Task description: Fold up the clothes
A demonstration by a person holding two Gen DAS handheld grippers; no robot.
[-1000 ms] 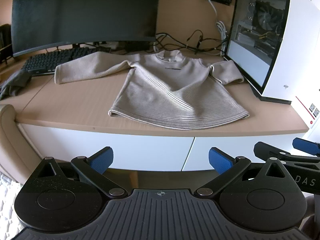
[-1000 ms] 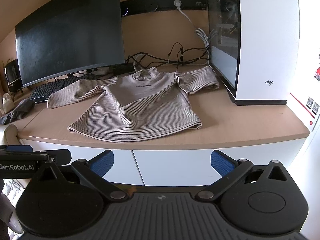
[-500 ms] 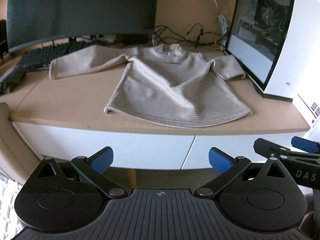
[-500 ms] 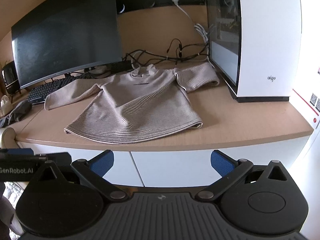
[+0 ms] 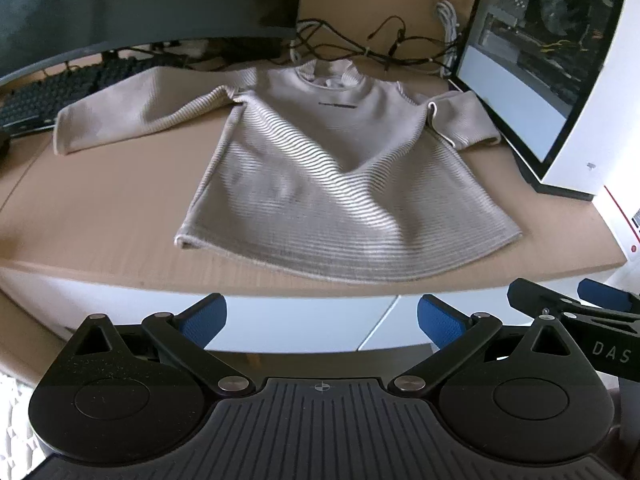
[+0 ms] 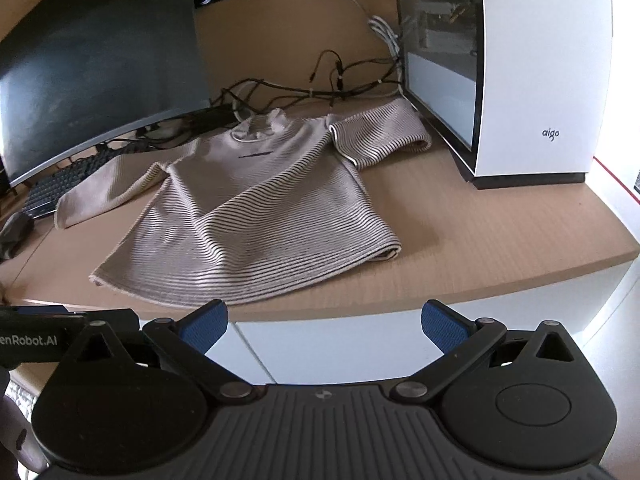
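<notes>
A beige ribbed long-sleeve sweater (image 5: 336, 184) lies flat and face up on the wooden desk (image 5: 100, 216), collar toward the wall and hem toward me. One sleeve stretches out left, the other is bent by the PC case. It also shows in the right wrist view (image 6: 256, 216). My left gripper (image 5: 322, 316) is open and empty, in front of the desk edge, just short of the hem. My right gripper (image 6: 324, 320) is open and empty, also at the desk's front edge. The right gripper shows at the right of the left wrist view (image 5: 576, 304).
A white PC case (image 6: 532, 68) stands at the desk's right. A dark curved monitor (image 6: 92, 60) and a black keyboard (image 5: 44, 96) are at the back left. Tangled cables (image 5: 372, 48) lie behind the collar. White cabinet doors (image 5: 304, 324) are below the desk.
Both grippers have moved forward toward the desk, so the sweater looks larger and closer. Both stay open.
</notes>
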